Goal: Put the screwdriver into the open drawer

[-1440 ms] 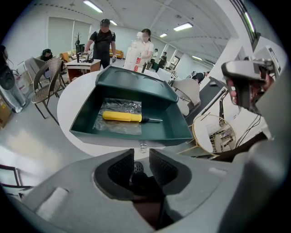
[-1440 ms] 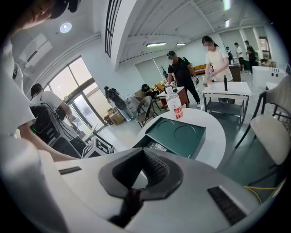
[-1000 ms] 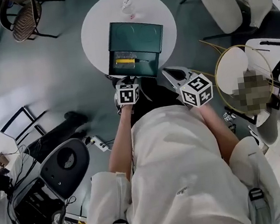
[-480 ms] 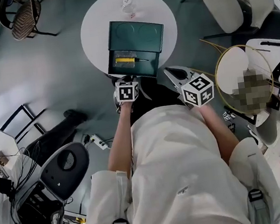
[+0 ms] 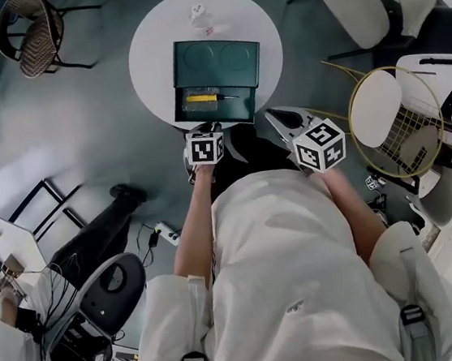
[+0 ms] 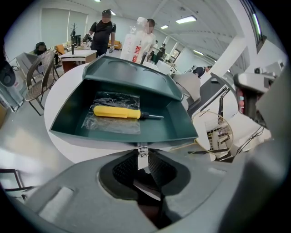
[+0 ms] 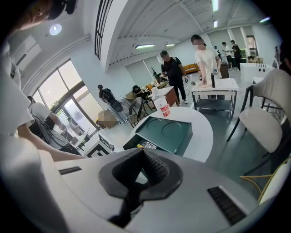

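left gripper (image 6: 142,155): jaws just narrowed, clamped on drawer knob (image 6: 142,149) | right gripper (image 7: 142,154): jaws pressed together, nothing held | screwdriver (image 6: 119,112): laid in drawer (image 6: 176,122)

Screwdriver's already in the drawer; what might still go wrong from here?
The left hand-held gripper, its jaws having just been closing, pinches only the small pull on the drawer; it may slip off. Nothing visibly anchors the green box on the round table, so pushing might slide it. The screwdriver lies loose on a plastic bag and could roll.
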`<state>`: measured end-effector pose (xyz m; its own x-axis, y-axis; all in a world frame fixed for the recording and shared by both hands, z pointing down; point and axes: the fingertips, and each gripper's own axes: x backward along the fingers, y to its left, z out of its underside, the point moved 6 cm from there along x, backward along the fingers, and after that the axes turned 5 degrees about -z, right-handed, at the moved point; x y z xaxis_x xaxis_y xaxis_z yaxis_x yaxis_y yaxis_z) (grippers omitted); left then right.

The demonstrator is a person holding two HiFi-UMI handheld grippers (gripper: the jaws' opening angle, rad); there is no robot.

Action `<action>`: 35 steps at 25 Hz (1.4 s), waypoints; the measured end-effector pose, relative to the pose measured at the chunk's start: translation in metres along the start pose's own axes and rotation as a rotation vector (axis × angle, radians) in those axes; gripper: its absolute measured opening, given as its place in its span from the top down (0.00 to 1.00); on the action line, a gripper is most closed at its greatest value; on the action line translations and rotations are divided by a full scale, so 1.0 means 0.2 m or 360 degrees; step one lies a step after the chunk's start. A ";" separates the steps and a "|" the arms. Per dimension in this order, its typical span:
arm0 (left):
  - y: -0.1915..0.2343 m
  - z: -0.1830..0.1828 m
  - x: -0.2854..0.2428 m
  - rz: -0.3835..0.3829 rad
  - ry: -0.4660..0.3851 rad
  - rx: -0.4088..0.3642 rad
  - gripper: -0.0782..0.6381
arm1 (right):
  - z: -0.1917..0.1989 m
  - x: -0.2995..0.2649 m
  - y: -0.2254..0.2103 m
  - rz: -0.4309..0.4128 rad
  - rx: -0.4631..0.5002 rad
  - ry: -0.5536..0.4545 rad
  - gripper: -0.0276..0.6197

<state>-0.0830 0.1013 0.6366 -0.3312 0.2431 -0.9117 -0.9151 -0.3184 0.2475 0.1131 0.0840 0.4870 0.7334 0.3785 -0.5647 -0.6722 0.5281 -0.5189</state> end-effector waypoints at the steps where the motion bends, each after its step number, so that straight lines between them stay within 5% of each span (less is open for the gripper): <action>1: 0.00 -0.01 0.00 0.0000 0.0004 -0.0003 0.79 | 0.00 0.01 0.00 0.0008 -0.0004 -0.0005 0.95; 35: 0.01 -0.44 -0.17 -0.0028 -0.0078 -0.0022 0.79 | 0.12 0.20 -0.09 0.0180 -0.0133 -0.0039 0.95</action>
<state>-0.0533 0.0128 0.6394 -0.3265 0.2932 -0.8986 -0.9176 -0.3266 0.2269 0.1571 0.1078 0.4903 0.6538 0.4514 -0.6073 -0.7562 0.4159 -0.5051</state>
